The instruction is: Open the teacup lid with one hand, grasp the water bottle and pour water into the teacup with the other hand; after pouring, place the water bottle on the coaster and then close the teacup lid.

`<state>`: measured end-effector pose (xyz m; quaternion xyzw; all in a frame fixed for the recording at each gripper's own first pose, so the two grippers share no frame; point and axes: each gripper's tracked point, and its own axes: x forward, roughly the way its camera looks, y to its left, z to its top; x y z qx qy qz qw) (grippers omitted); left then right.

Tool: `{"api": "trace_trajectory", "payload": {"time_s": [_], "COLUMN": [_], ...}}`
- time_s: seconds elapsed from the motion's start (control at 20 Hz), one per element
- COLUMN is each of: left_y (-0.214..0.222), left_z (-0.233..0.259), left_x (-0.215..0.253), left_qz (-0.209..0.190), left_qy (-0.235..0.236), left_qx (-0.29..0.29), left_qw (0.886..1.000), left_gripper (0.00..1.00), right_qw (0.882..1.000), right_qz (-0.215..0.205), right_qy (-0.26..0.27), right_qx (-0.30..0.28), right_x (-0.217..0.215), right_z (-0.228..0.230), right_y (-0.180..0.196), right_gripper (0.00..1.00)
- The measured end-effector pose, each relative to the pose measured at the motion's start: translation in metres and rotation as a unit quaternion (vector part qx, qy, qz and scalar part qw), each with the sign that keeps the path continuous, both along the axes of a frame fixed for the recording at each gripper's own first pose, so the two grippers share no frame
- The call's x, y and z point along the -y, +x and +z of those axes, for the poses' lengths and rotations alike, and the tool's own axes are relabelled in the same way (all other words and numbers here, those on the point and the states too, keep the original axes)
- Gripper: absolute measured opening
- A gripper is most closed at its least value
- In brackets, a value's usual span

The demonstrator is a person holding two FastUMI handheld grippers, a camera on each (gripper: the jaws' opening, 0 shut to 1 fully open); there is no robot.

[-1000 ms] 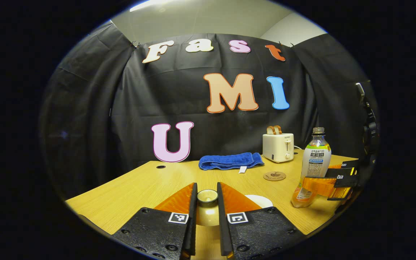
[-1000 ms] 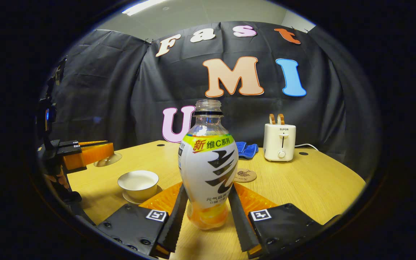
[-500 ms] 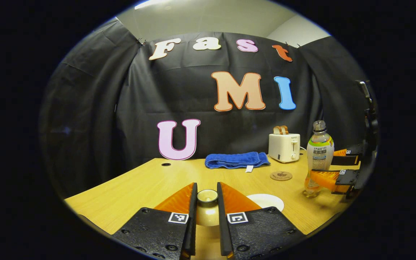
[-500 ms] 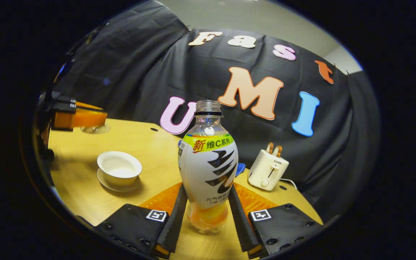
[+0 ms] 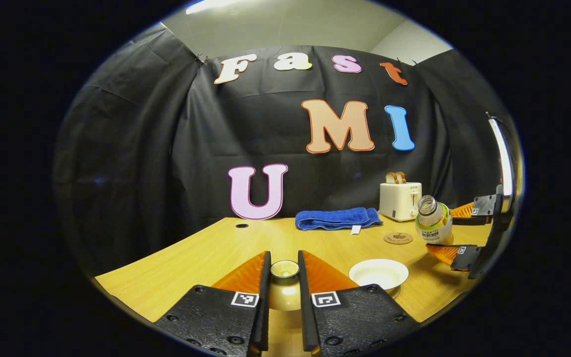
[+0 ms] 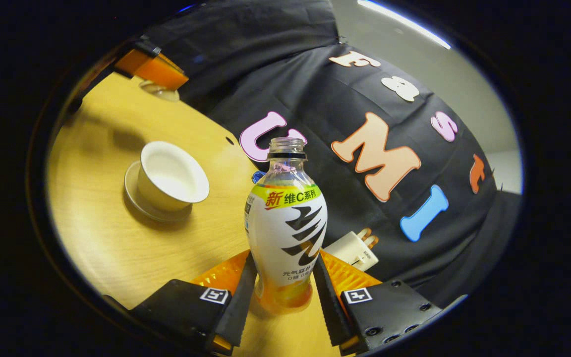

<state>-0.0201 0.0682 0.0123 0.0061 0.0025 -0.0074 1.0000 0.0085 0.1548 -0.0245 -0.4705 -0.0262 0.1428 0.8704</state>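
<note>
Wood counter [image 5: 206, 258], black booth wall behind. Left tongs [image 5: 283, 297] clamp the teacup lid [image 5: 284, 270] by its knob, held off the teacup [image 5: 378, 274]. Right tongs [image 6: 283, 297] grip the water bottle [image 6: 285, 223] low on its body, uncapped, tilted toward the teacup at 10 o'clock in the right gripper view. Coaster [image 5: 398, 238] near the toaster [image 5: 400, 201]. Risk: mouth looks short of the rim, so more tilt likely spills onto the counter; low grip may let the bottle swivel.

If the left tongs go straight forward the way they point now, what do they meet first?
The left tongs are shut on the lid. Straight ahead, the table looks free up to the booth wall. The towel lies slightly right of that line, probably missed, though depth is hard to judge.
</note>
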Motion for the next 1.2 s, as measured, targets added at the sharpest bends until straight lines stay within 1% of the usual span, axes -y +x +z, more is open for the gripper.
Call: {"api": "trace_trajectory", "payload": {"time_s": [0.1,0.25,0.45,0.7,0.9,1.2], "left_y": [-0.003,-0.004,-0.006,-0.007,-0.008,-0.008], "left_z": [-0.004,-0.011,-0.017,-0.02,-0.017,-0.02], "left_x": [-0.005,-0.011,-0.015,-0.019,-0.021,-0.022], "left_qz": [0.002,0.005,0.006,0.008,0.009,0.006], "left_qy": [-0.009,-0.014,-0.019,-0.023,-0.021,-0.029], "left_qx": [-0.003,-0.009,-0.014,-0.015,-0.009,-0.012], "left_qw": [1.0,1.0,1.0,1.0,1.0,0.999], "left_gripper": [0.24,0.24,0.24,0.24,0.24,0.24], "right_qw": [0.999,0.995,0.983,0.972,0.959,0.933], "right_qz": [0.003,0.005,0.015,0.026,0.038,0.051], "right_qy": [-0.047,-0.097,-0.178,-0.226,-0.273,-0.338], "right_qx": [0.015,0.014,0.04,0.048,0.073,0.115], "right_x": [0.0,0.003,0.002,-0.007,-0.014,-0.022], "right_z": [-0.004,-0.009,-0.021,-0.024,-0.02,-0.008], "right_y": [0.002,0.007,0.003,0.007,0.007,0.012], "right_gripper": [0.69,0.68,0.69,0.68,0.68,0.68]}}
